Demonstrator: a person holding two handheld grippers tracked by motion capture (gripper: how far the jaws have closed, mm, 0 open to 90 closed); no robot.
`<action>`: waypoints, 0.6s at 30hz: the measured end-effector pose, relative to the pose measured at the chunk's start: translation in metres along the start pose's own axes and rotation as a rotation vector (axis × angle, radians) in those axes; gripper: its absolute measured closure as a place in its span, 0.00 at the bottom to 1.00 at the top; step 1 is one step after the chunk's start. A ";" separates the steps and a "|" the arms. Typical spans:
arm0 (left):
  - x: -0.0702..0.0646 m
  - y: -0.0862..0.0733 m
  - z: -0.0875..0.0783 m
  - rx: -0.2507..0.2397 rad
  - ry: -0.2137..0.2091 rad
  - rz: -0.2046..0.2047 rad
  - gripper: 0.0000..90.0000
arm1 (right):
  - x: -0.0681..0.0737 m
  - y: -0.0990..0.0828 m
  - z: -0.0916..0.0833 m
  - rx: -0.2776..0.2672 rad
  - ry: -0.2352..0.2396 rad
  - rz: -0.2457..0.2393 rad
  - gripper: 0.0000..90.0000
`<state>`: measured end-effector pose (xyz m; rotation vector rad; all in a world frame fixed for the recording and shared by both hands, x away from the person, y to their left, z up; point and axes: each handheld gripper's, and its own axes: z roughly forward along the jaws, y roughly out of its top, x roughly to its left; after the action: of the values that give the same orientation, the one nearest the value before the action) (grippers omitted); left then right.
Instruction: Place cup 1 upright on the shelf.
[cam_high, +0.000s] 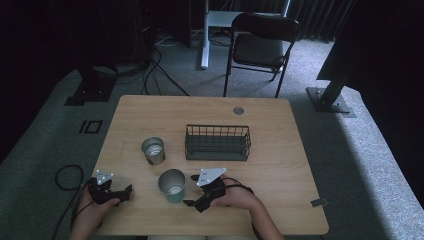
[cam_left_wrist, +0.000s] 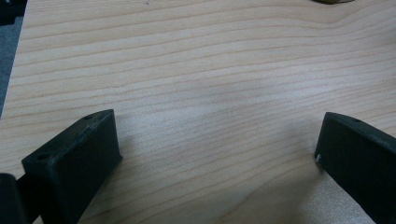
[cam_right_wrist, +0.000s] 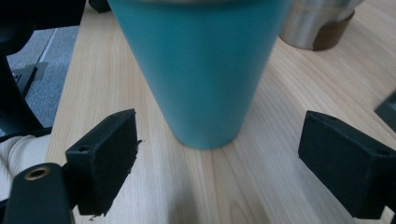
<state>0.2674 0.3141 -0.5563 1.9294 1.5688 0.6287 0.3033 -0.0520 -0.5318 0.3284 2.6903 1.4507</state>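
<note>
Both claws (cam_high: 191, 202) (cam_high: 121, 195) are wide apart, and the smooth, light-looking blue cup (cam_right_wrist: 201, 70) seems best grabbed low down.

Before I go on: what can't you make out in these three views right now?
- Teal cup: its rim and inside are cut off by the top edge of the right gripper view.
- Steel cup: contents too small to tell in the high view.
- Wire basket: its floor is too dark to show whether anything lies in it.
</note>
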 end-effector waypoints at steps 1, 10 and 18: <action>0.000 0.000 0.000 0.000 0.000 0.000 0.00 | 0.000 0.001 0.001 -0.005 0.004 -0.004 0.13; 0.000 0.000 0.000 0.000 0.000 0.000 0.00 | 0.004 0.008 0.013 -0.042 0.024 -0.016 0.13; 0.000 0.000 0.000 0.000 0.000 0.000 0.00 | 0.004 0.013 0.017 -0.091 0.020 -0.016 0.13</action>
<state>0.2674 0.3141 -0.5563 1.9296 1.5686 0.6288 0.3038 -0.0300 -0.5306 0.2871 2.6249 1.5743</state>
